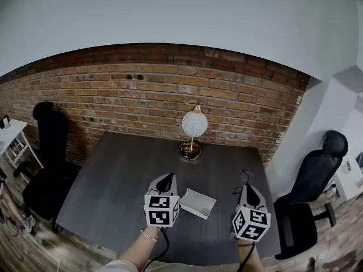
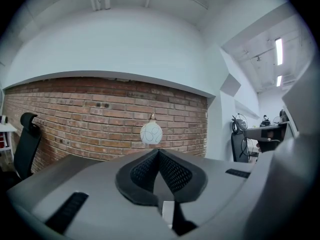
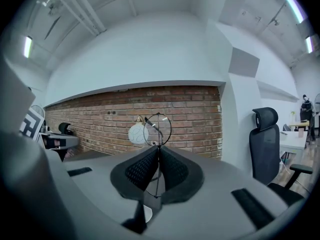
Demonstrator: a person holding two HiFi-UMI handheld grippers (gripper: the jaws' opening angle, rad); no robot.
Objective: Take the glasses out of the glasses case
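Note:
The white glasses case (image 1: 197,203) lies open on the dark grey table (image 1: 113,174), near its front edge. My right gripper (image 1: 247,187) hovers to the right of the case, shut on a pair of thin wire-framed glasses (image 1: 245,177). In the right gripper view one round lens (image 3: 157,129) stands up above the closed jaw tips of the right gripper (image 3: 159,148). My left gripper (image 1: 166,178) is just left of the case, raised off the table. In the left gripper view the left gripper (image 2: 158,152) has its jaws pressed together with nothing between them.
A lamp with a white globe (image 1: 194,123) on a brass base stands at the table's back edge before the brick wall (image 1: 147,89). Black office chairs stand at the left (image 1: 48,152) and right (image 1: 315,174). A white desk (image 1: 11,134) is at far left.

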